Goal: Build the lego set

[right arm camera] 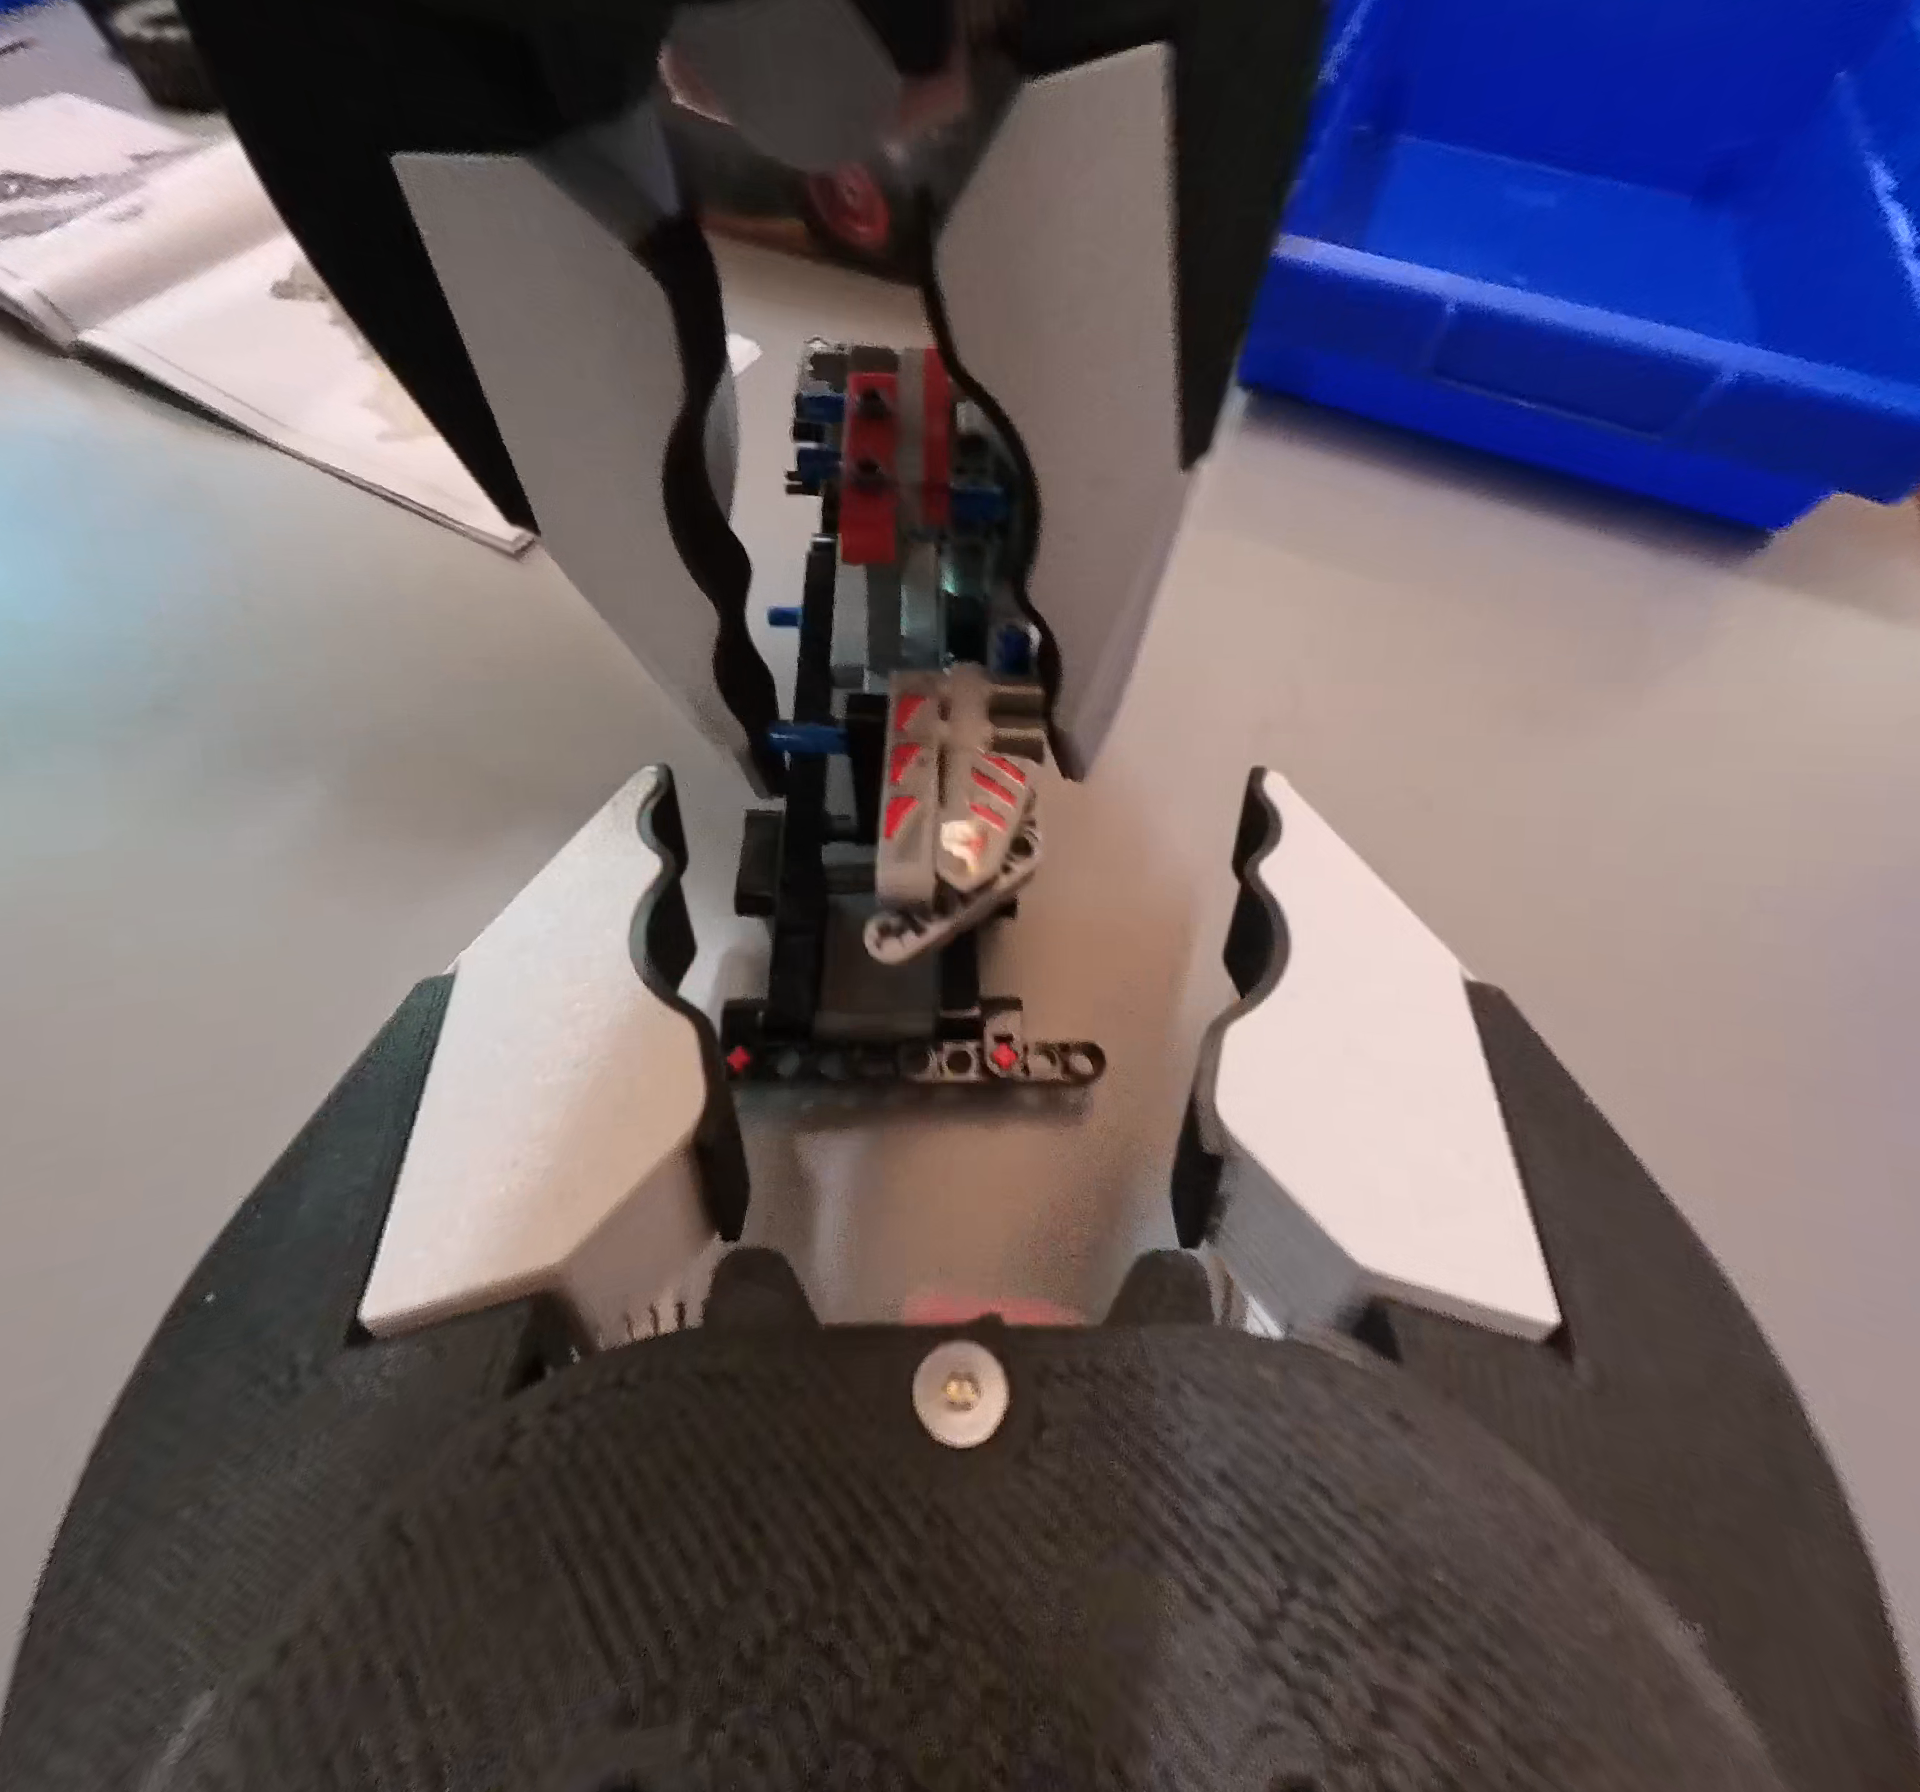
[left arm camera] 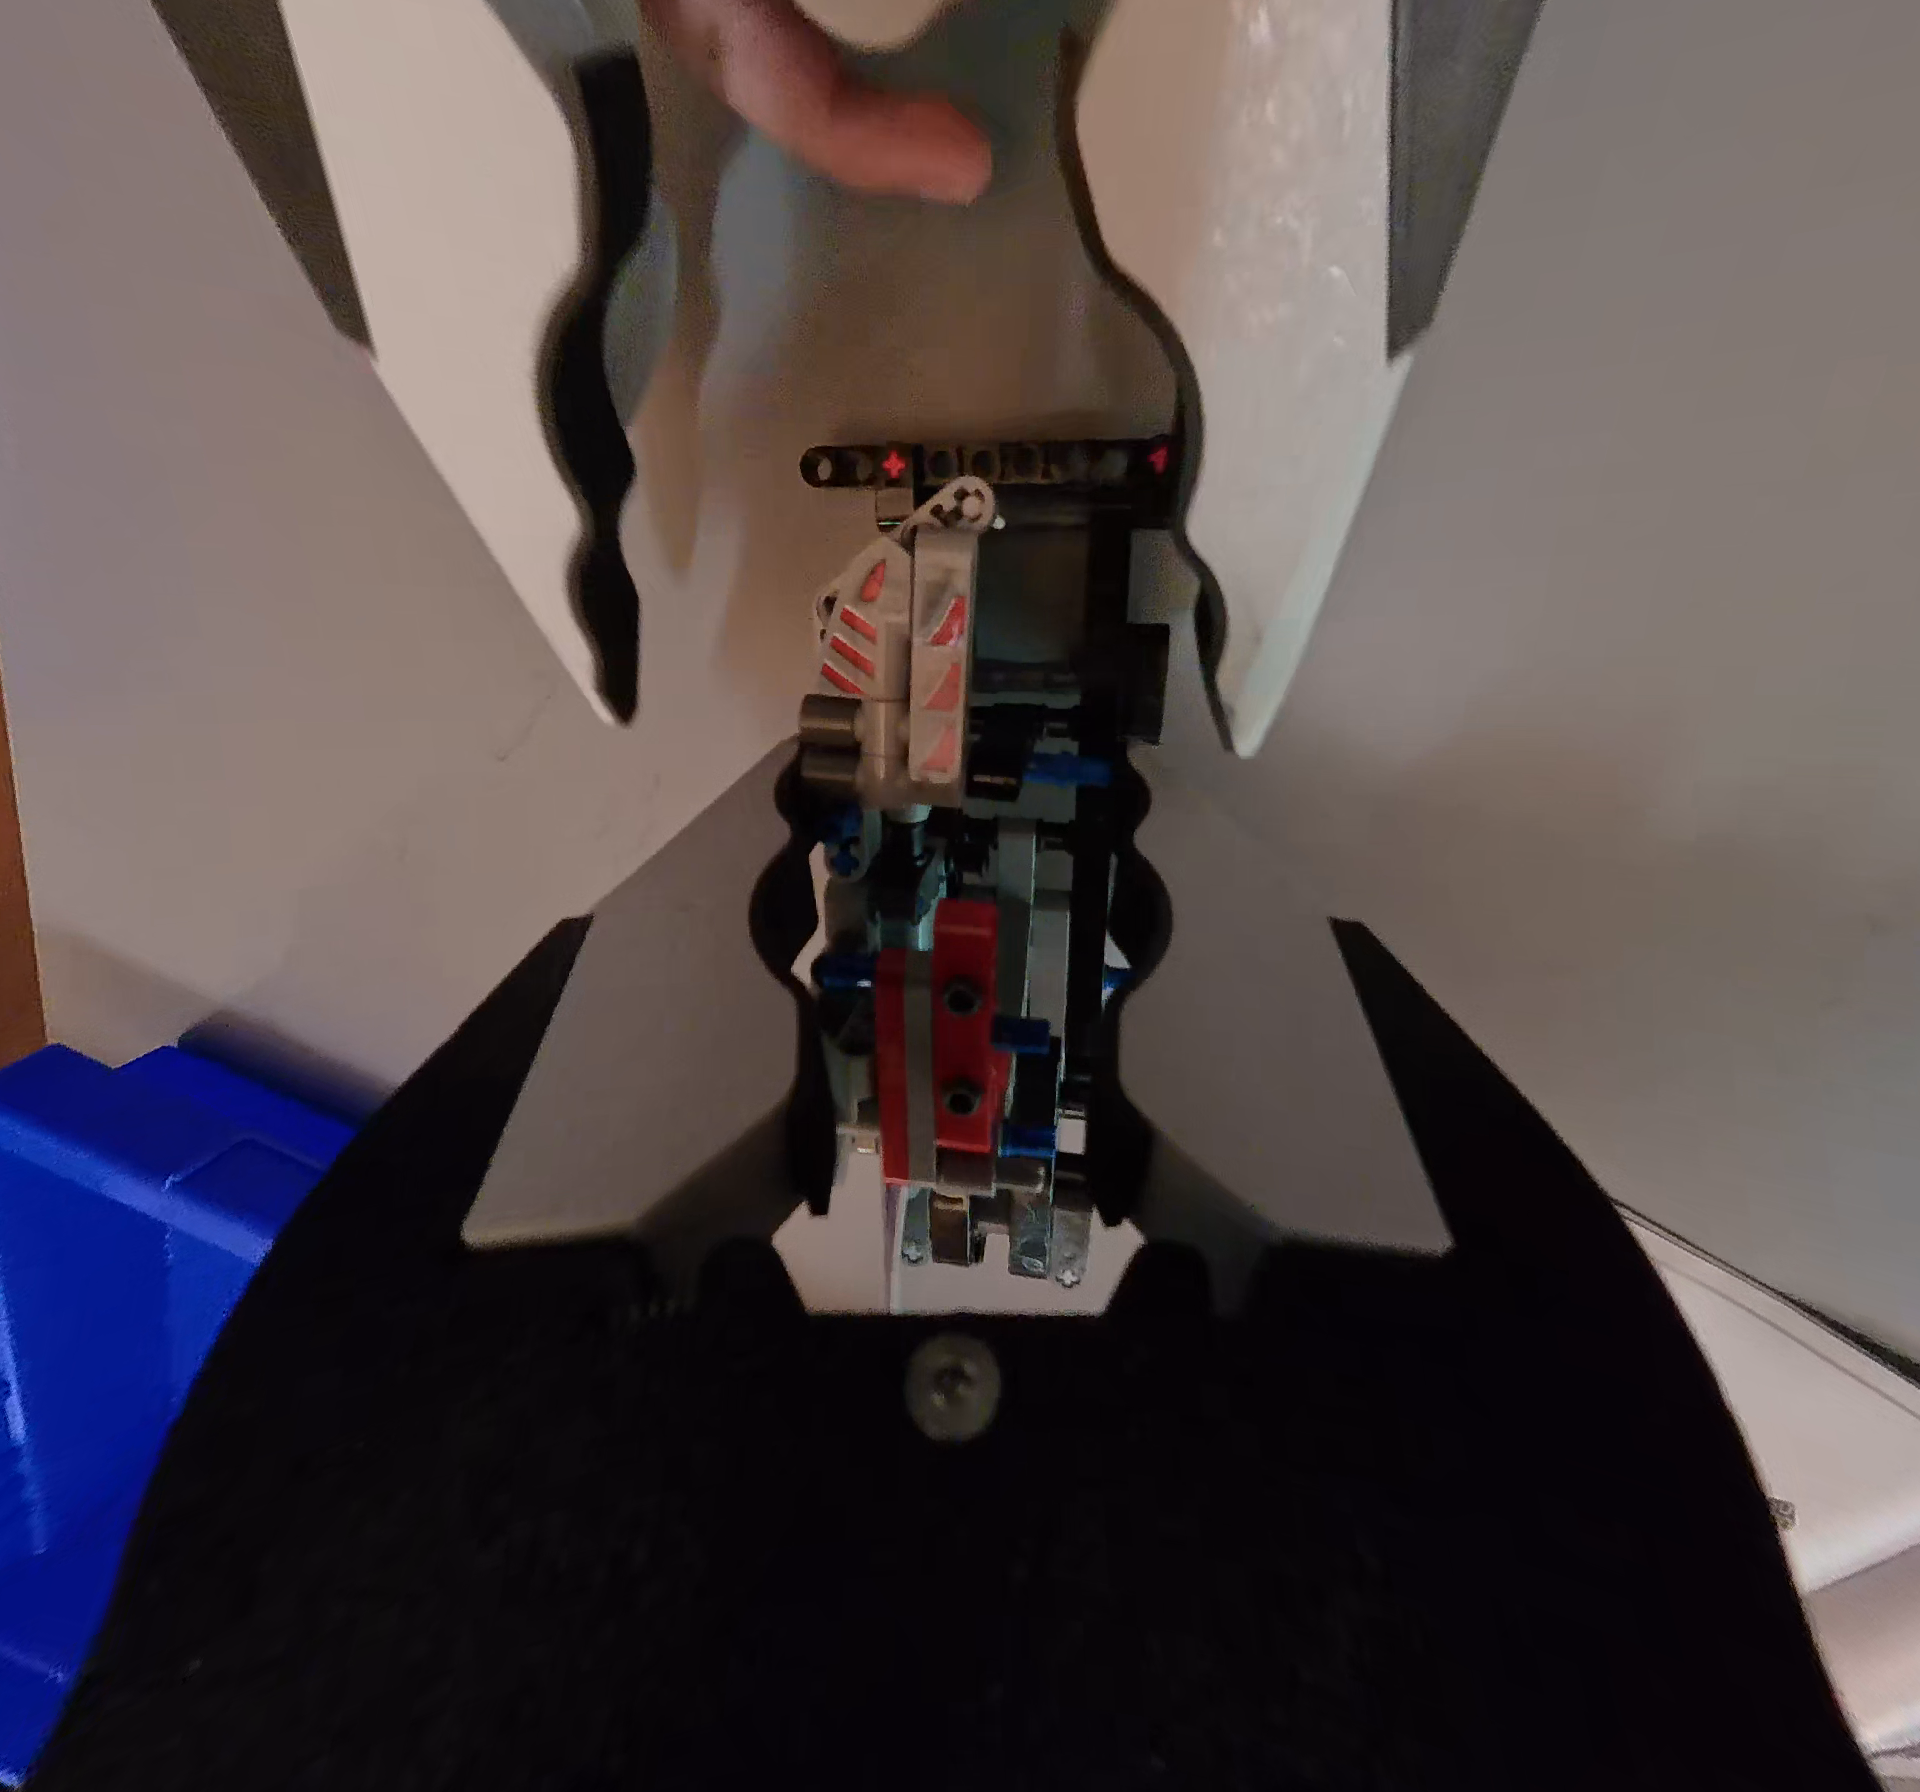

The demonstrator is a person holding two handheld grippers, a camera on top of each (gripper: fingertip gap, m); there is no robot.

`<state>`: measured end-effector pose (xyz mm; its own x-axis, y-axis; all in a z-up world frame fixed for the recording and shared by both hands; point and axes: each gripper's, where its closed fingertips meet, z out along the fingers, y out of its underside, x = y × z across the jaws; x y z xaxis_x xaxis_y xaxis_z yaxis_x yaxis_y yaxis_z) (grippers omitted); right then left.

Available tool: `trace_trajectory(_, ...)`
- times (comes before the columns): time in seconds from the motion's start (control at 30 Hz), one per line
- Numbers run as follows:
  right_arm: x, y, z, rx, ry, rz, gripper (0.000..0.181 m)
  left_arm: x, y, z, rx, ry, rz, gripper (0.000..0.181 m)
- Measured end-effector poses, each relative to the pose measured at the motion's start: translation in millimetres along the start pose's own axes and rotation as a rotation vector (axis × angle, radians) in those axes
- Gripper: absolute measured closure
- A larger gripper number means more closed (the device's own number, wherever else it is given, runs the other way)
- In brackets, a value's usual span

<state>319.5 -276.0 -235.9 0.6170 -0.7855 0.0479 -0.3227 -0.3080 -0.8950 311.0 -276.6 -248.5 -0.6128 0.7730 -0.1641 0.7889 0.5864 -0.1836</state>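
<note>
A partly built lego model has a black frame, a red block, blue pins and a grey panel with red stripes. My left gripper is shut on the model's long sides. It comes in from the top of the right wrist view, clamped on the model. My right gripper is open and straddles the model's near end, where a black cross beam lies. Its left finger is close to the beam end; its right finger stands apart. The right gripper also shows in the left wrist view.
A blue bin stands at the back right and shows in the left wrist view. An open instruction booklet lies at the back left beside a black tyre. A person's fingers hold the right gripper. Both grippers' tips are close together, under 4 cm apart.
</note>
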Motion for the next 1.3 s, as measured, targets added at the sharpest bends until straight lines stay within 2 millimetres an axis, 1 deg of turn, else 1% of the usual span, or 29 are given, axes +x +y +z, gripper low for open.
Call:
trace_trajectory(0.03,-3.4,-1.1,4.4,-0.006,-0.017,-0.024,0.074,-0.5,-0.4,0.1,0.002,0.001,-0.001,0.128)
trace_trajectory(0.1,-11.8,-6.6,11.5,0.007,-0.055,-0.054,0.076,-1.5,-1.8,0.5,0.011,0.001,-0.003,0.128)
trace_trajectory(0.13,-13.8,-11.6,13.5,0.030,-0.065,-0.052,0.081,-1.9,-3.0,0.7,0.024,0.001,-0.005,0.128)
trace_trajectory(0.17,-11.3,-14.3,15.2,0.041,-0.055,-0.043,0.083,-2.3,-4.1,1.0,0.036,0.001,-0.017,0.128)
trace_trajectory(0.2,-10.0,-14.6,16.2,0.040,-0.057,-0.042,0.087,-2.5,-4.4,1.1,0.044,0.003,-0.028,0.128)
trace_trajectory(0.3,-9.0,-14.1,17.3,0.035,-0.057,-0.047,0.088,-3.7,-3.3,1.0,0.044,-0.003,-0.030,0.128)
trace_trajectory(0.47,-7.4,-13.7,18.3,0.032,0.005,-0.101,0.090,-3.1,-2.4,-0.1,0.040,-0.020,-0.008,0.129)
trace_trajectory(1.1,-11.0,-13.7,20.3,0.029,-0.048,-0.073,0.094,-0.3,-1.0,-0.7,0.037,0.017,-0.053,0.131)
trace_trajectory(1.3,-11.5,-13.4,19.9,0.028,-0.060,-0.067,0.093,-0.3,-1.9,-0.5,0.039,0.017,-0.069,0.130)
